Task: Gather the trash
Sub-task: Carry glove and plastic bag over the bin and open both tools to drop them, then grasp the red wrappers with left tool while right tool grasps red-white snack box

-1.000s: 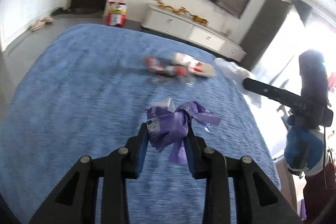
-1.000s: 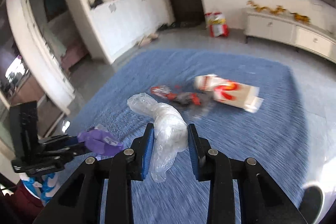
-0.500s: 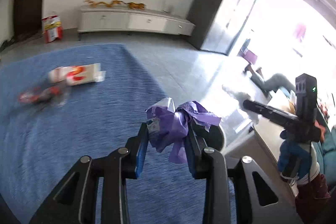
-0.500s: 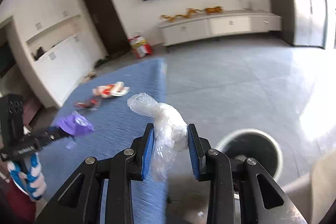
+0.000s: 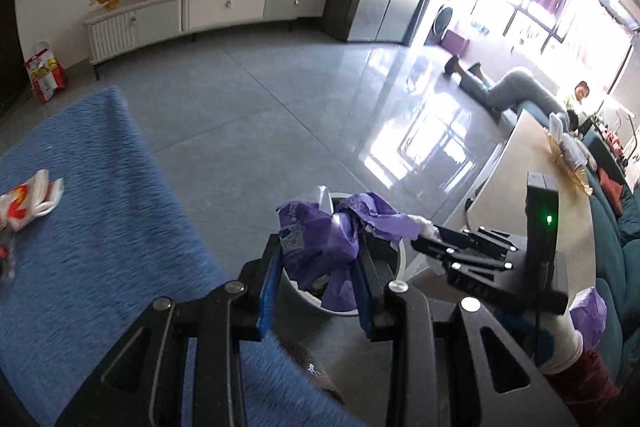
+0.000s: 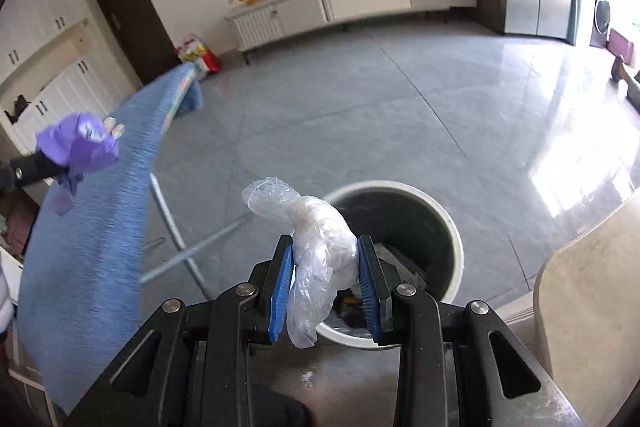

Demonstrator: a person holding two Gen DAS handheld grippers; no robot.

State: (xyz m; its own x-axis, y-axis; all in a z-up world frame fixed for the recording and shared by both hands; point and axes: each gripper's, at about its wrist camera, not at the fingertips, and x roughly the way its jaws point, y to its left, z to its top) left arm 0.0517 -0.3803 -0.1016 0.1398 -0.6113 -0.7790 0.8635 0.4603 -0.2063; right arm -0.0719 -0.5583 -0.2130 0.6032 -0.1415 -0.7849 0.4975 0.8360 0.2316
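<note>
My left gripper [image 5: 318, 269] is shut on a crumpled purple wrapper [image 5: 320, 243], held over the rim of a round white trash bin [image 5: 304, 297]. In the right wrist view my right gripper [image 6: 326, 275] is shut on a wad of clear plastic film [image 6: 320, 247], hanging just above the bin [image 6: 452, 247], whose dark inside holds some rubbish. The right gripper [image 5: 464, 251] also shows in the left wrist view, close beside the purple wrapper. The purple wrapper [image 6: 80, 145] appears far left in the right wrist view.
A blue-covered folding table [image 5: 80, 227] stands left of the bin, with a red-and-white carton [image 5: 28, 201] lying on it. A beige table [image 6: 592, 307] edge is at the right. Grey tiled floor [image 6: 360, 115], a white low cabinet [image 6: 352, 7] and a seated person [image 5: 520, 91] lie beyond.
Both grippers have swung off the blue table toward the right and now hang over the trash bin, the right one lower than before. Each keeps its piece of trash.
</note>
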